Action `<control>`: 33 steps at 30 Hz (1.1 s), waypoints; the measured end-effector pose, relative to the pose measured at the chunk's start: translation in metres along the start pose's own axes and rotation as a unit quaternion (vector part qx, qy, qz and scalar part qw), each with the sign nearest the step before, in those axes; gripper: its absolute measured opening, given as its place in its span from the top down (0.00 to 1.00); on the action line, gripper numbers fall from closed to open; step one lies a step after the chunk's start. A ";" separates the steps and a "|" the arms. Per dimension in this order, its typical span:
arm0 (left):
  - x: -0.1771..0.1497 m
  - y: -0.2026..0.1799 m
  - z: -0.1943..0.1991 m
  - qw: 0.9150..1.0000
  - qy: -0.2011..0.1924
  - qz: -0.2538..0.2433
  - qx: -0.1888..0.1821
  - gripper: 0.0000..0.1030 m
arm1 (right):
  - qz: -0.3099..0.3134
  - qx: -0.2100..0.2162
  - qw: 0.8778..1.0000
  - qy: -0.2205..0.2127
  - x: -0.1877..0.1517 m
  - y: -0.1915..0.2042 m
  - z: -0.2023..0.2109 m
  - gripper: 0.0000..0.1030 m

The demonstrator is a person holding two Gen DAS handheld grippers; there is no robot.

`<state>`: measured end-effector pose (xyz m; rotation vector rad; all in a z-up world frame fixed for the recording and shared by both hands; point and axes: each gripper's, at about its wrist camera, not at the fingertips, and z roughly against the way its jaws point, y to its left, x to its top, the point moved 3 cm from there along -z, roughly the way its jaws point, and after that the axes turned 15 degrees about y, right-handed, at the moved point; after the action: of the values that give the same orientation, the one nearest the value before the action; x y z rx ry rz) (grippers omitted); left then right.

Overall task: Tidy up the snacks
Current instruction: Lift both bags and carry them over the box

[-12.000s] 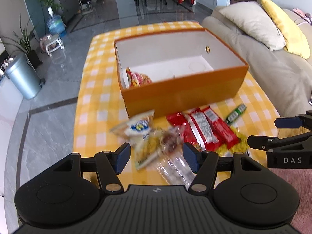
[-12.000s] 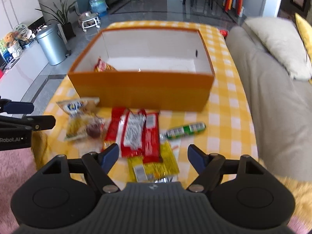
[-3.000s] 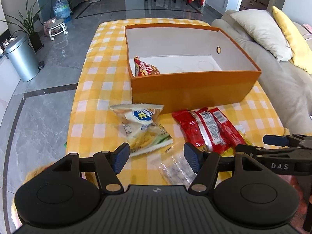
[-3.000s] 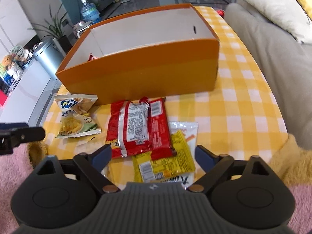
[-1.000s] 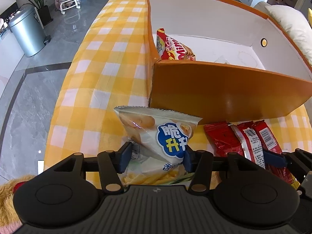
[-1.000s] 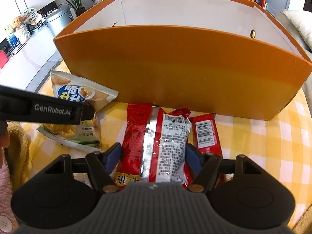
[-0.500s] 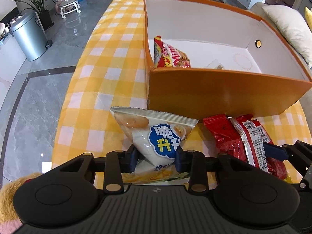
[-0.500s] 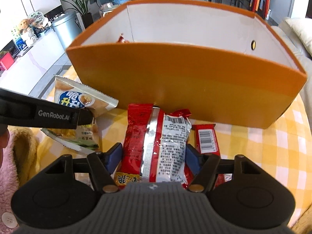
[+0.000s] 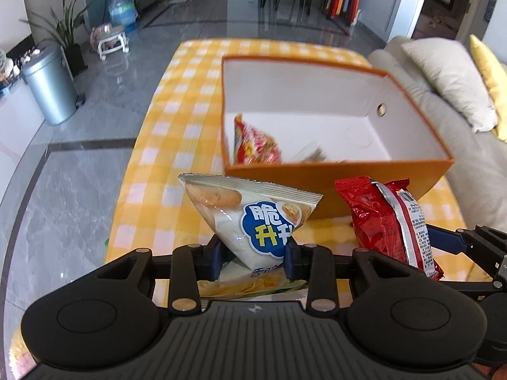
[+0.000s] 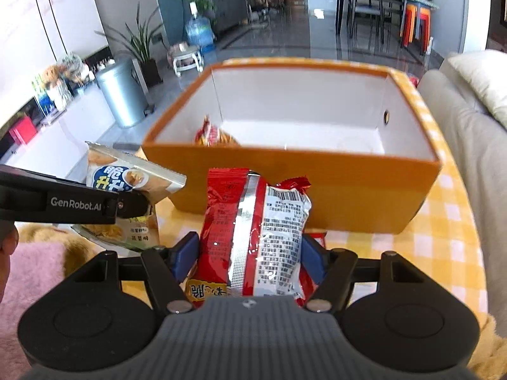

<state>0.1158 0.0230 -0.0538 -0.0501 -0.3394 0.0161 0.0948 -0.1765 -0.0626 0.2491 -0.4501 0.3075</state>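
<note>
Left wrist view is showing the left gripper point(image 9: 253, 258) pinching the biscuit bag point(image 9: 253, 213) narrowly (jaws have just been closing), while the right gripper point(image 10: 250, 255), wider, is clamping the red packet point(image 10: 253, 237), both raised for clearing the orange box point(image 9: 332, 186) wall.

Glossy grey marble-look floor point(image 9: 63, 171) with a dark inlaid stripe. Round silver metal trash bin point(image 9: 50, 91) at left, tall green potted plant point(image 9: 68, 36) and blue water jug point(image 9: 122, 8) behind. Beige fabric sofa point(image 9: 469, 145) at right with a cream pillow point(image 9: 450, 79). Dark dining chairs point(image 10: 367, 3) beside stacked orange stools point(image 10: 415, 23) at back. Bright daylight.
</note>
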 end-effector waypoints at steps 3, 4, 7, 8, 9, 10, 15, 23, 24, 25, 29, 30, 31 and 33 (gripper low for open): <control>0.003 -0.006 0.017 1.000 -0.016 -0.004 -0.007 0.61 | -0.001 -0.002 1.000 -0.024 0.000 -0.002 0.025 0.36; 0.005 -0.008 0.022 1.000 -0.021 -0.003 -0.013 0.61 | -0.001 -0.003 1.000 -0.031 0.000 -0.003 0.033 0.35; 0.012 -0.016 0.038 0.999 -0.035 -0.013 -0.023 0.61 | -0.003 -0.004 0.999 -0.050 0.003 -0.007 0.055 0.35; 0.016 -0.020 0.043 0.999 -0.041 -0.023 -0.022 0.61 | -0.004 -0.005 0.998 -0.057 0.004 -0.008 0.061 0.35; 0.020 -0.025 0.047 0.998 -0.047 -0.033 -0.021 0.61 | -0.004 -0.005 0.998 -0.063 0.006 -0.009 0.067 0.35; 0.026 -0.029 0.052 0.997 -0.053 -0.044 -0.020 0.61 | -0.002 -0.007 0.998 -0.069 0.007 -0.011 0.073 0.35; 0.058 -0.047 0.067 0.994 -0.074 -0.075 -0.021 0.61 | 0.003 -0.014 0.996 -0.088 0.026 -0.022 0.093 0.35; 0.105 -0.068 0.060 0.994 -0.068 -0.077 -0.048 0.61 | 0.023 -0.017 0.995 -0.090 0.070 -0.058 0.099 0.35; 0.111 -0.070 0.056 0.994 -0.067 -0.078 -0.045 0.61 | 0.026 -0.019 0.996 -0.087 0.076 -0.063 0.097 0.35; 0.118 -0.073 0.052 0.994 -0.066 -0.078 -0.043 0.61 | 0.029 -0.025 0.996 -0.081 0.084 -0.069 0.095 0.35; 0.137 -0.078 0.035 0.995 -0.050 -0.071 -0.047 0.61 | 0.031 -0.033 0.998 -0.053 0.113 -0.088 0.080 0.35; 0.142 -0.078 0.028 0.996 -0.041 -0.068 -0.048 0.61 | 0.031 -0.034 0.998 -0.043 0.119 -0.092 0.074 0.35; 0.146 -0.078 0.020 0.996 -0.032 -0.065 -0.048 0.61 | 0.030 -0.039 0.998 -0.034 0.125 -0.095 0.068 0.35; 0.150 -0.078 0.007 0.997 -0.011 -0.062 -0.046 0.61 | 0.035 -0.048 0.998 -0.016 0.134 -0.098 0.053 0.35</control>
<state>0.2554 -0.0508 0.0062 -0.1202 -0.3638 -0.1214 0.2222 -0.2515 0.0293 0.1446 -0.5052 0.3486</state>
